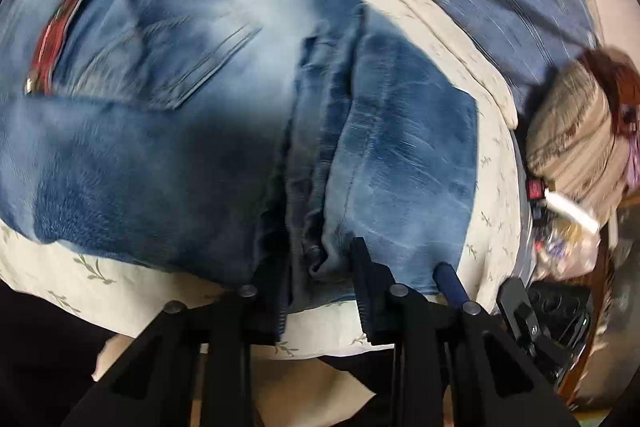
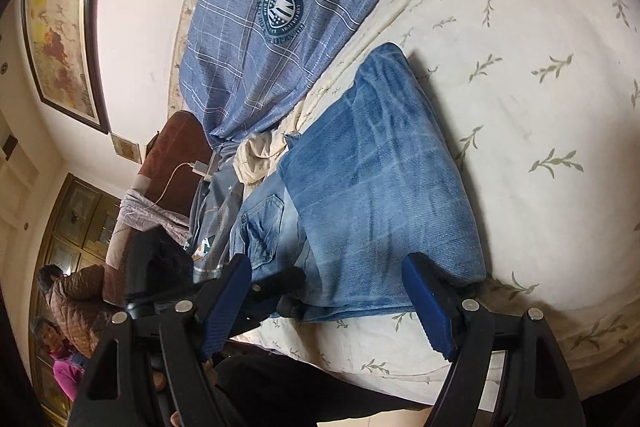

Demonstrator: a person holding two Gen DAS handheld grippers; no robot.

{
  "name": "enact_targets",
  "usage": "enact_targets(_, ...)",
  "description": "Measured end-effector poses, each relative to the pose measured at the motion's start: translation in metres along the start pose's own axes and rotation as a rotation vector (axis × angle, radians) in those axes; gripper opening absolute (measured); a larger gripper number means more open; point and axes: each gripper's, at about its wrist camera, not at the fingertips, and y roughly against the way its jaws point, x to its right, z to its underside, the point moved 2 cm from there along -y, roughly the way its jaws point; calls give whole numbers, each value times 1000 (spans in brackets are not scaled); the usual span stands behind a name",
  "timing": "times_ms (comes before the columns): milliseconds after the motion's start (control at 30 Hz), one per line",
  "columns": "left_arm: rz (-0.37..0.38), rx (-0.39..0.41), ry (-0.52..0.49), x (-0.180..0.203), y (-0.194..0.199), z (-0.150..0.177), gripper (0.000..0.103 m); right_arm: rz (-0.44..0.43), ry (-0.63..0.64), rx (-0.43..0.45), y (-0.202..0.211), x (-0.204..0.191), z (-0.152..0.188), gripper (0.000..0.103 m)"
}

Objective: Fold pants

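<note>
Faded blue jeans lie partly folded on a cream bedspread with a leaf print, back pocket up. In the left wrist view my left gripper is at the near edge of the jeans, its black jaws narrowed on a bunched fold of denim that fills the gap between them. In the right wrist view the folded leg stretches away from me. My right gripper stands open at the leg's near hem, its blue pads wide to either side of the cloth without pressing it. One blue finger of the right gripper shows beside the left one.
A blue checked cover with a round badge lies across the far side of the bed. More clothes are heaped beyond the jeans. A framed map hangs on the wall. People sit at the lower left. The bed's near edge is right under the grippers.
</note>
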Motion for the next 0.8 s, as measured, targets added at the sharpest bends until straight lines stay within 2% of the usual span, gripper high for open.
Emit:
enact_targets(67,-8,6,-10,1,0,0,25,3,7,-2,0,0,0,80)
enact_targets(167,12,0,0,4,6,3,27,3,7,-3,0,0,0,80)
enact_targets(200,32,2,0,4,13,4,40,1,4,-3,0,0,0,80)
enact_targets(233,45,19,-9,-1,25,5,61,-5,-2,-2,1,1,0,80)
enact_targets(267,26,62,-8,0,37,6,67,-13,-10,-2,1,3,0,80)
enact_targets(333,31,130,-35,7,53,7,67,-16,-18,-1,1,4,0,80)
enact_targets(367,44,136,-52,10,55,7,67,-16,-18,-2,1,4,-1,80)
enact_targets(500,121,91,-38,20,47,10,67,-12,-15,-3,0,4,-1,80)
enact_targets(600,82,66,-9,14,32,15,66,-18,-18,-3,1,5,-1,80)
enact_targets(667,66,77,16,8,29,16,66,-21,-19,-5,1,5,-1,80)
enact_targets(800,61,78,13,9,29,12,63,-23,-19,-5,1,5,-1,80)
